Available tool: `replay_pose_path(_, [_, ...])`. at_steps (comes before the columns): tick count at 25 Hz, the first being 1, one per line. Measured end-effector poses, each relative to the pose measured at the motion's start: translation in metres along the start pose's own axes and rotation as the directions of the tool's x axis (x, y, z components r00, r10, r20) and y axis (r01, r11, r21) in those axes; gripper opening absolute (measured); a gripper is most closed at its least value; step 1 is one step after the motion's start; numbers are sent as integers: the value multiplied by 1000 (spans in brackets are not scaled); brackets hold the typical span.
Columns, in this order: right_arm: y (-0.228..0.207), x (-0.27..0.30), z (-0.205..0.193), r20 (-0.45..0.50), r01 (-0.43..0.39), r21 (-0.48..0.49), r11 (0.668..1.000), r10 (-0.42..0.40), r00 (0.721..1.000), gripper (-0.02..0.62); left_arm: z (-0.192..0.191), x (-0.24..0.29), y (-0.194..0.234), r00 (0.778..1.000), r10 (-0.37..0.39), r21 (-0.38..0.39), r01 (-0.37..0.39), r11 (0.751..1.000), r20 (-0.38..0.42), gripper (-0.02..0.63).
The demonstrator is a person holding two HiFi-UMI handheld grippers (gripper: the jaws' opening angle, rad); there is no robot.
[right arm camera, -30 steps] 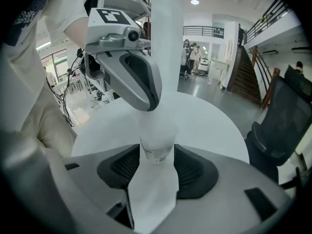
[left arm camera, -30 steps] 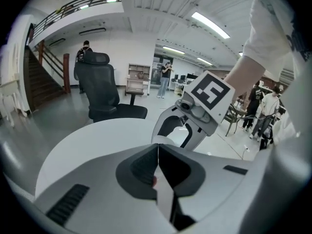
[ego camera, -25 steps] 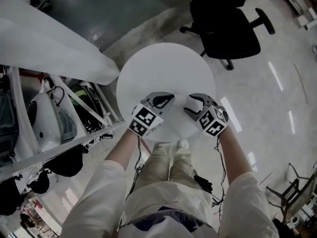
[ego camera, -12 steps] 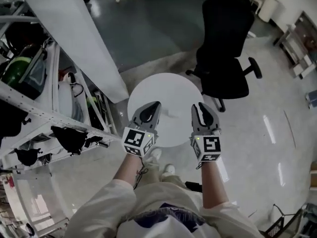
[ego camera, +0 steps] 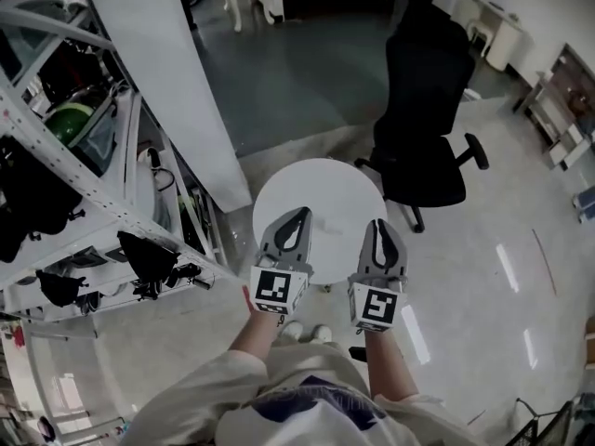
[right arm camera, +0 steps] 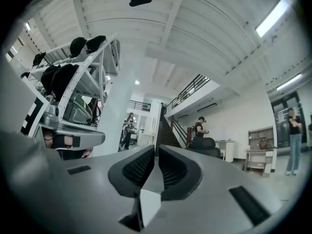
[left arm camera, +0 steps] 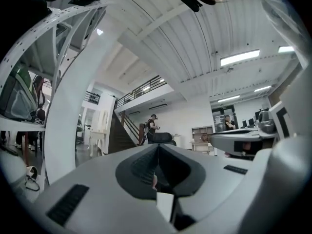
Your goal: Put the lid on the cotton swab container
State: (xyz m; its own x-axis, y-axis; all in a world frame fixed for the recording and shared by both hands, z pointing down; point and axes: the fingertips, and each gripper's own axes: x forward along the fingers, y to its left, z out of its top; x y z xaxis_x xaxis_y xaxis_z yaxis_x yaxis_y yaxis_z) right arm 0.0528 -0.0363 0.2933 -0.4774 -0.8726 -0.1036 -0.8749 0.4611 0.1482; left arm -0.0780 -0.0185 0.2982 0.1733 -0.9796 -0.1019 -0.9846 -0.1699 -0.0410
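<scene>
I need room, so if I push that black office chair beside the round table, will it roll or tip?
The black office chair would probably roll easily: its legs seem to end in casters and the floor looks glossy. Its wide base makes tipping unlikely.

The left gripper (ego camera: 298, 214) and the right gripper (ego camera: 381, 223) are held side by side in front of the body, apart from each other, both pointed forward and about level. The left jaws are pressed together with nothing between them. The right jaws have just been closing and are seen meeting at the tips, with nothing caught between them. Bare forearms (ego camera: 256, 328) are extended from pale sleeves (ego camera: 186, 398) behind the marker cubes (ego camera: 279, 289).
</scene>
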Motion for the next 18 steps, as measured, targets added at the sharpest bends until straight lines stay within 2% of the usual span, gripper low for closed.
replay_pose_path(9, [8,-7,4,41,33,-10,999,-33,999,11,21,-1,3,998,-12,47,9,999,58,0])
replay_pose_path(18, [8,-10,12,53,58,-18,998,-57,997,9,21,-4,3,998,-15,64,12,998,57,0])
